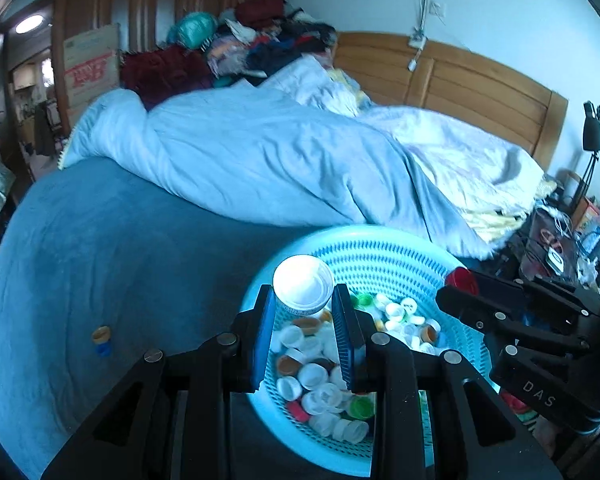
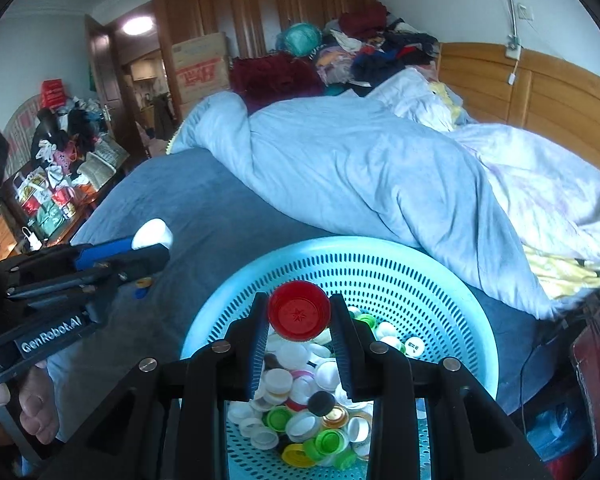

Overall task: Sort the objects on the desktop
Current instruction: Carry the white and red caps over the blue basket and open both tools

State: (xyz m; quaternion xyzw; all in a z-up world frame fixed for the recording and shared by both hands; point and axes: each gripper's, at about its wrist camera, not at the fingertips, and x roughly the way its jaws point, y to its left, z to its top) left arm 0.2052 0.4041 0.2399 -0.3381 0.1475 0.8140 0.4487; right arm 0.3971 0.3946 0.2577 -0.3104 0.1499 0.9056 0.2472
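Observation:
A light blue perforated basket [image 1: 380,252] [image 2: 360,256] sits on the blue bedspread, holding several bottle caps [image 1: 320,384] [image 2: 308,420] in white, green, orange and red. My left gripper [image 1: 304,300] is shut on a white cap [image 1: 303,286], held above the basket's left side. My right gripper [image 2: 299,312] is shut on a red cap [image 2: 299,310] over the basket's middle. In the left wrist view the right gripper [image 1: 456,288] shows at the right with the red cap [image 1: 460,280]. In the right wrist view the left gripper [image 2: 156,244] shows at the left with the white cap [image 2: 152,234].
A small yellow and blue cap [image 1: 101,340] [image 2: 143,286] lies on the bedspread left of the basket. A rumpled pale blue duvet [image 1: 260,156] lies behind it. A cluttered nightstand with a black lamp [image 1: 592,132] stands at the right. A hand [image 2: 24,404] grips the left tool.

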